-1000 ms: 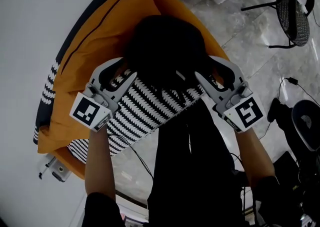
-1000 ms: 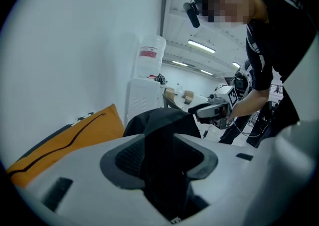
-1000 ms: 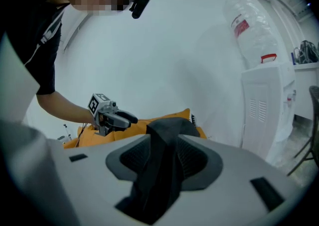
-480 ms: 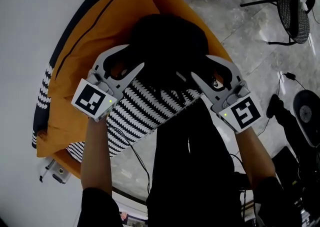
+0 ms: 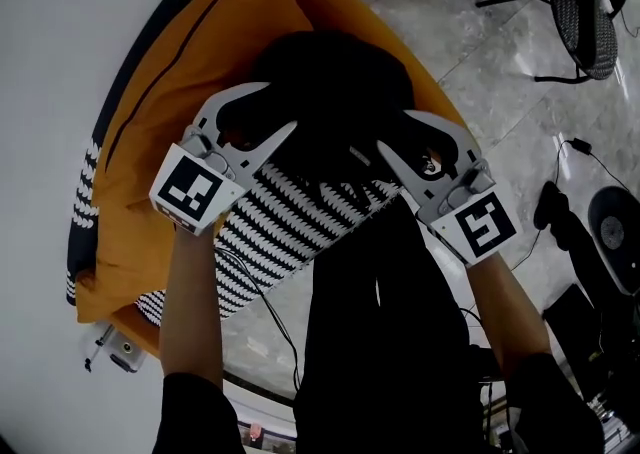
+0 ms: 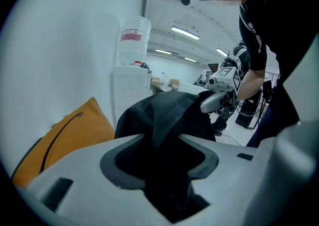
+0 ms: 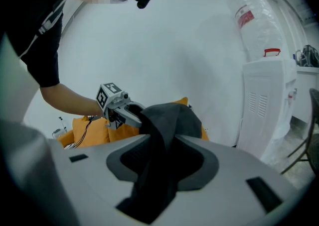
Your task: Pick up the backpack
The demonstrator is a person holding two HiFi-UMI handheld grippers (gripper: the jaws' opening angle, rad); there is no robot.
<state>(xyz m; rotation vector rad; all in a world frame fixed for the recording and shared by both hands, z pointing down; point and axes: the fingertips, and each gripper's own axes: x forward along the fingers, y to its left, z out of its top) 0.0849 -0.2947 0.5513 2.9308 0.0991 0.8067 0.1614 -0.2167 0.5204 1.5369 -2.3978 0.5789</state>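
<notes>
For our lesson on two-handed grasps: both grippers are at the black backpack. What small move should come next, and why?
Probably close the left gripper on the backpack. Its jaws have just been opening and stand wide, with a black fold between them that is not pinched. The right gripper also straddles a fold; whether it grips is unclear.

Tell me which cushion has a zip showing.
The orange cushion: a dark zip line runs along it. The black-and-white striped cushion in front of it, nearer the person, shows no zip.
</notes>
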